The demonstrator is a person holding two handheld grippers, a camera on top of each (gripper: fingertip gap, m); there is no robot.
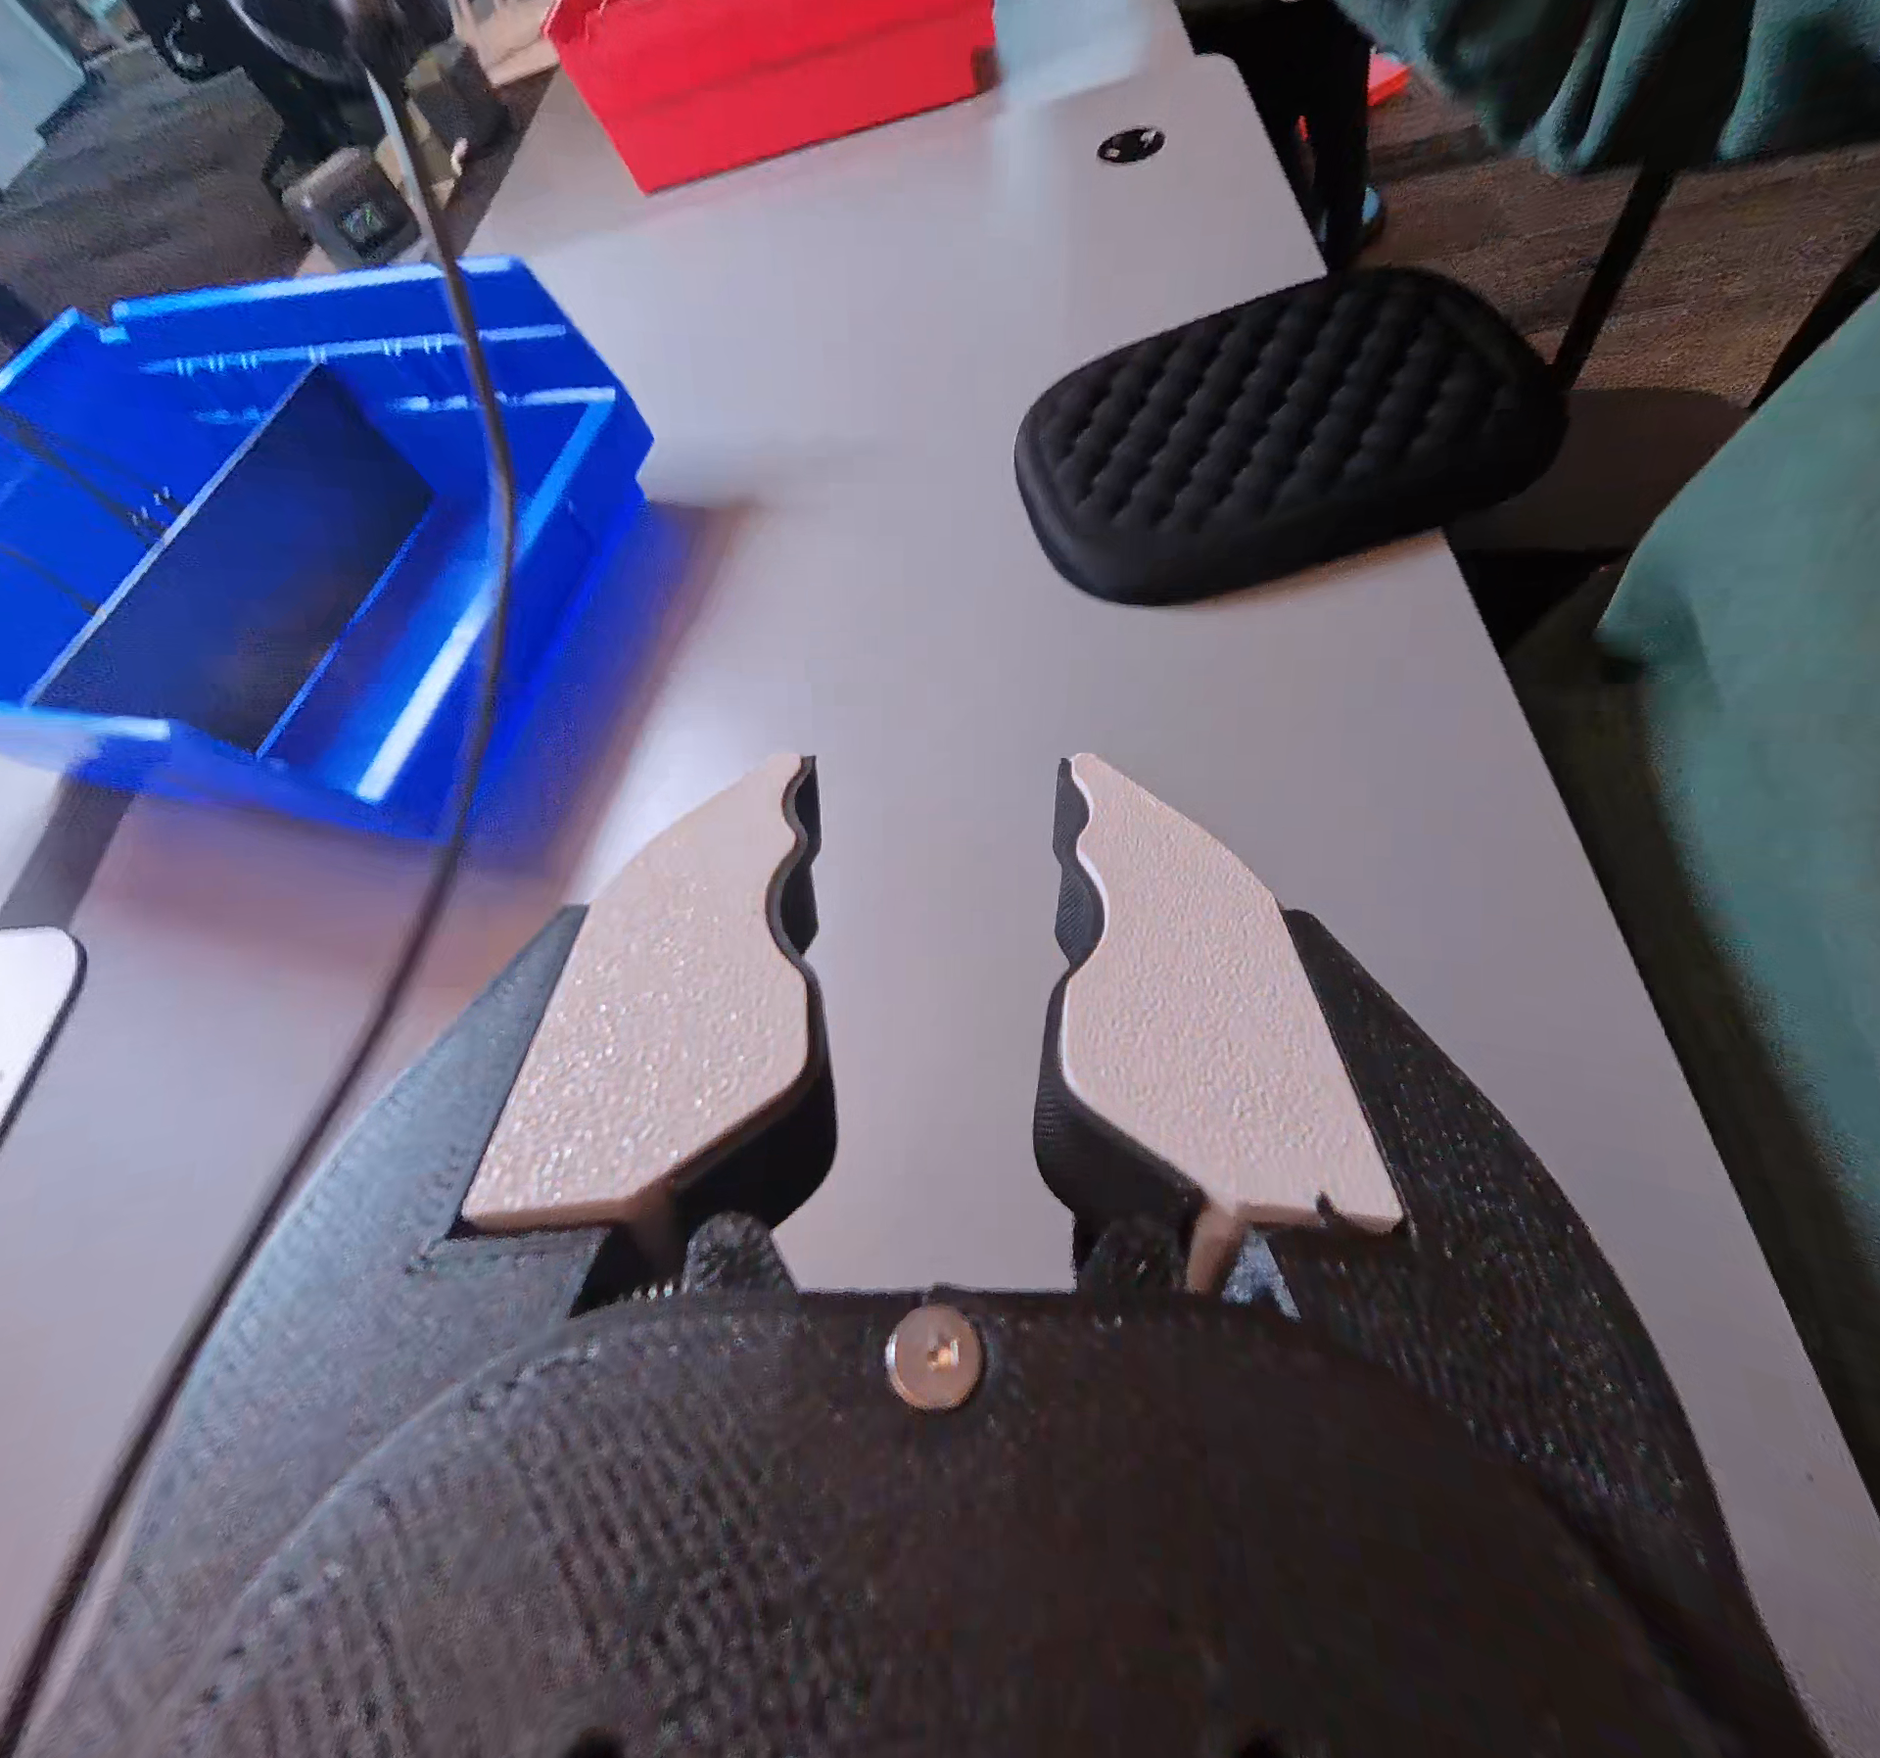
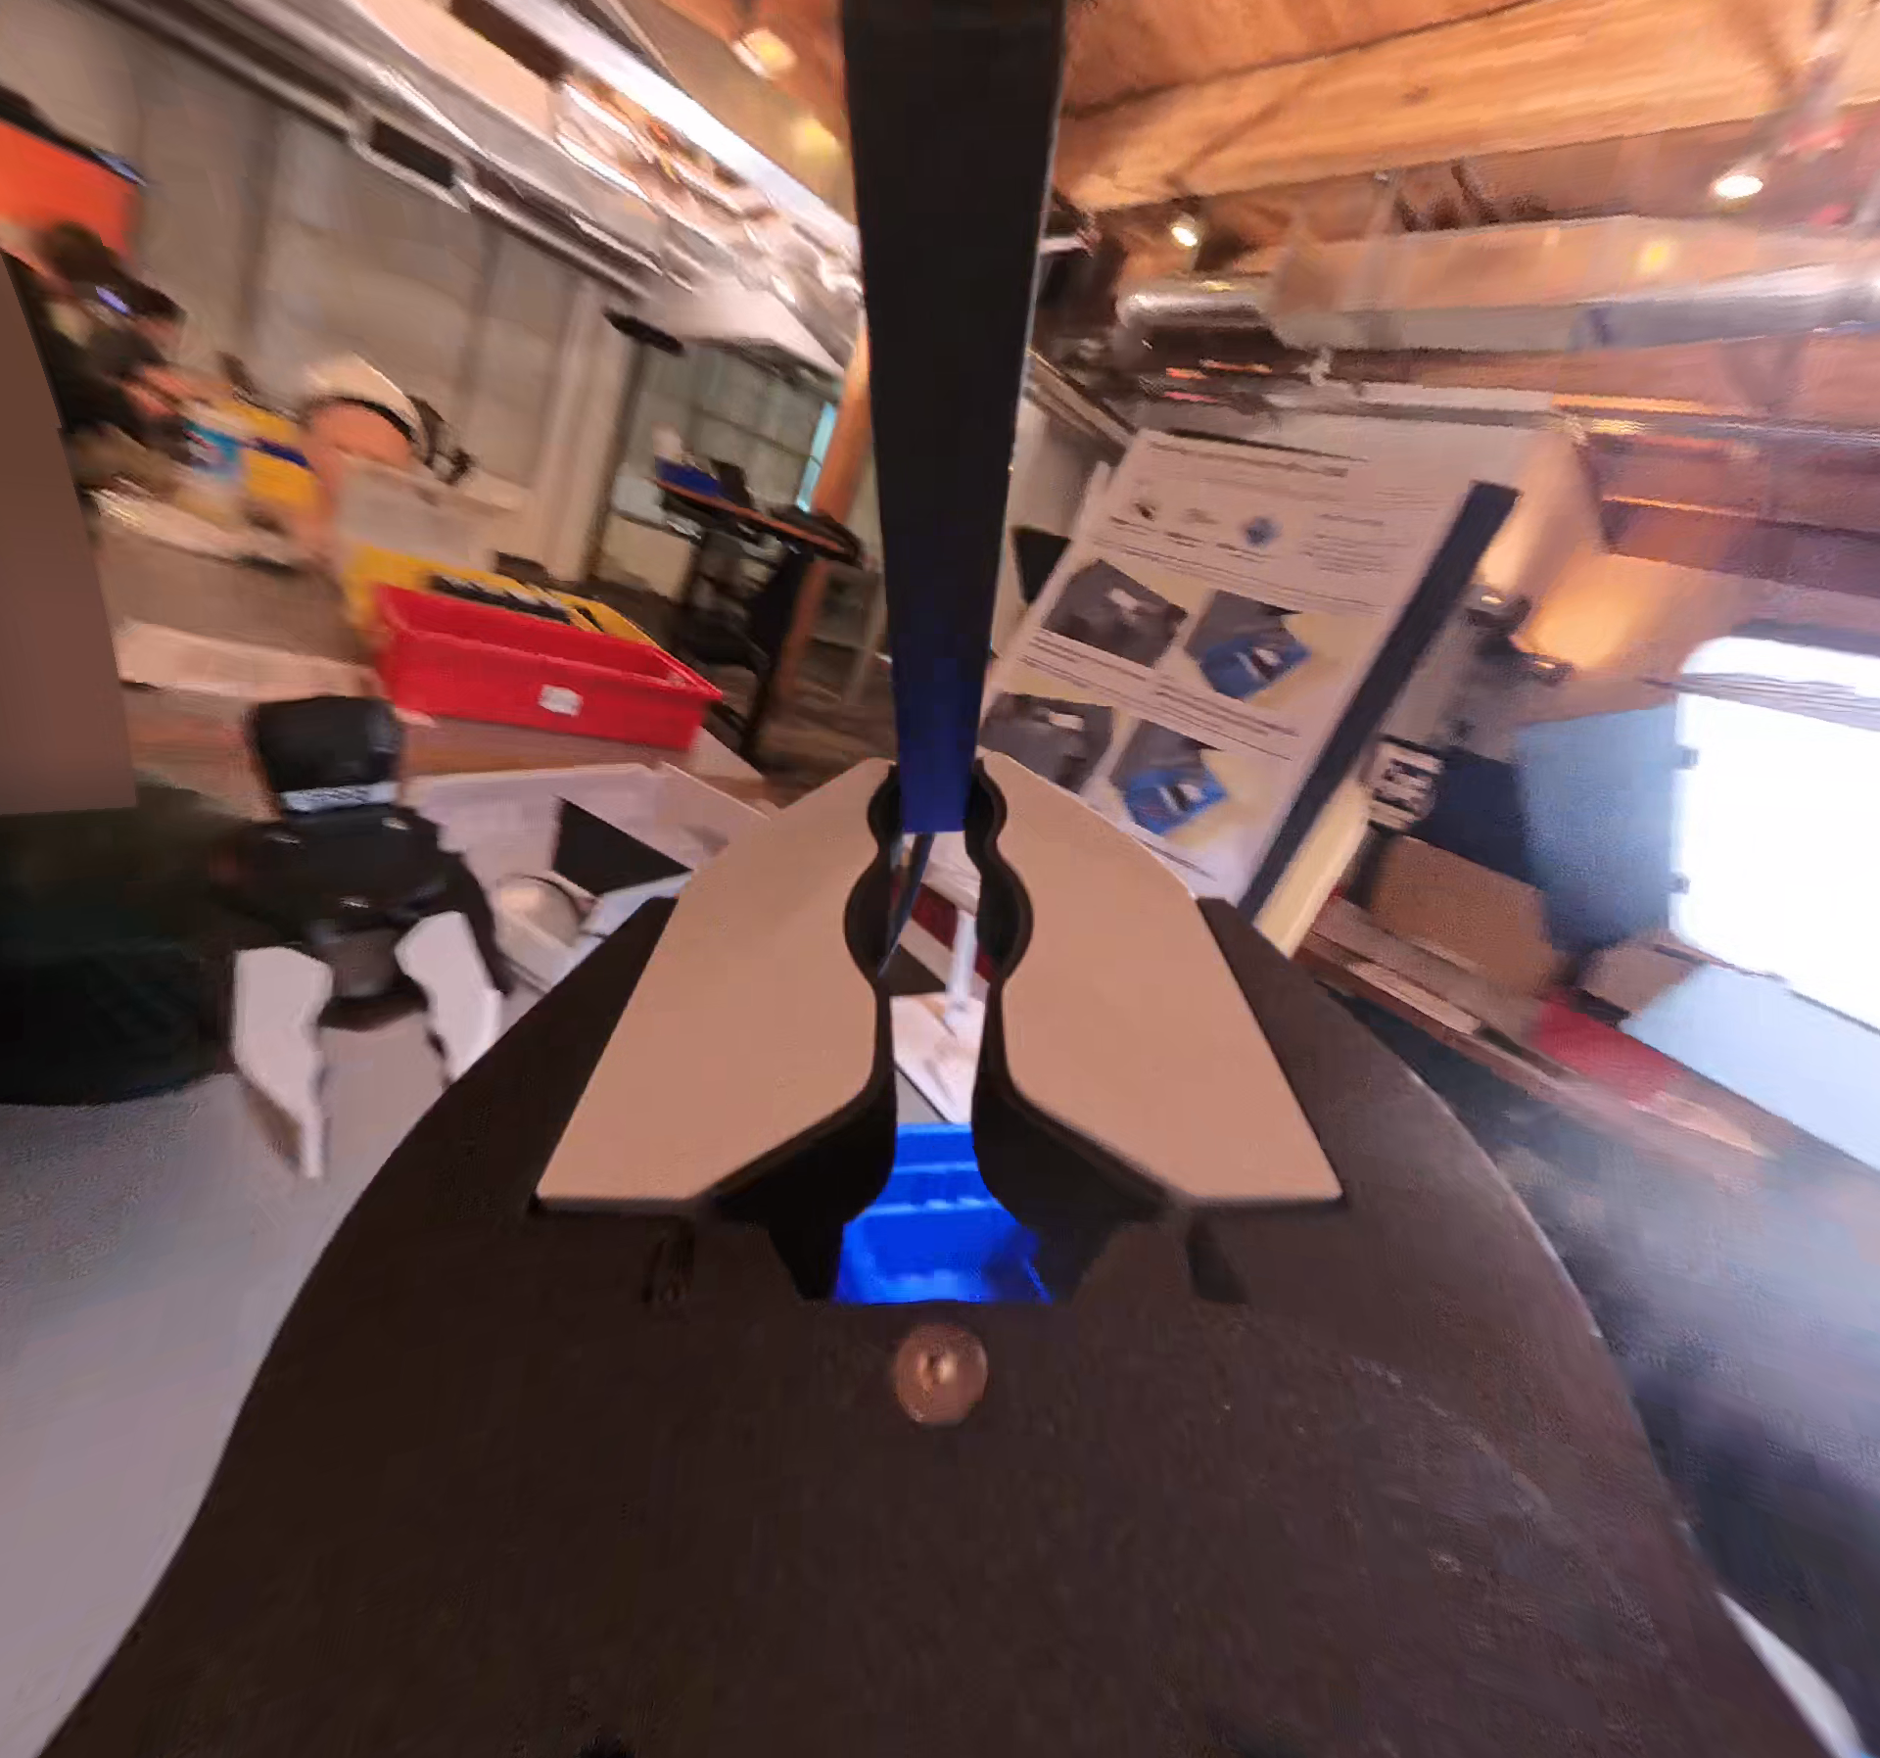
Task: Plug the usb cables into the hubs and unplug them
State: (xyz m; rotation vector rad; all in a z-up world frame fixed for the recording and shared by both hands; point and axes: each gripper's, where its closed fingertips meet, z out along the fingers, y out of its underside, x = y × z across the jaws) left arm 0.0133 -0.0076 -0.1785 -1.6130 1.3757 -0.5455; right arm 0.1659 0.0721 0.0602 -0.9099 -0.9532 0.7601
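Note:
In the right wrist view my right gripper [image 2: 936,783] is shut on the narrow end of a long dark USB hub [image 2: 951,335], which sticks up past the fingertips. Its black cable [image 2: 905,895] hangs down between the fingers. In the left wrist view my left gripper [image 1: 936,773] is open and empty above the grey table [image 1: 865,590]. The cable also shows in the left wrist view [image 1: 488,539], hanging from the top left across the blue bin. The left gripper also shows open in the right wrist view [image 2: 382,1114], low on the left.
A blue bin [image 1: 285,549] stands on the left; it also shows under my right gripper [image 2: 936,1231]. A red bin [image 1: 783,51] holding cables is at the far end. A black padded rest [image 1: 1282,437] lies at the table's right edge. A silver flat item [image 1: 31,1007] is at the left edge. A poster board [image 2: 1221,651] stands at the right. About 30 cm separates my left fingertips from my right.

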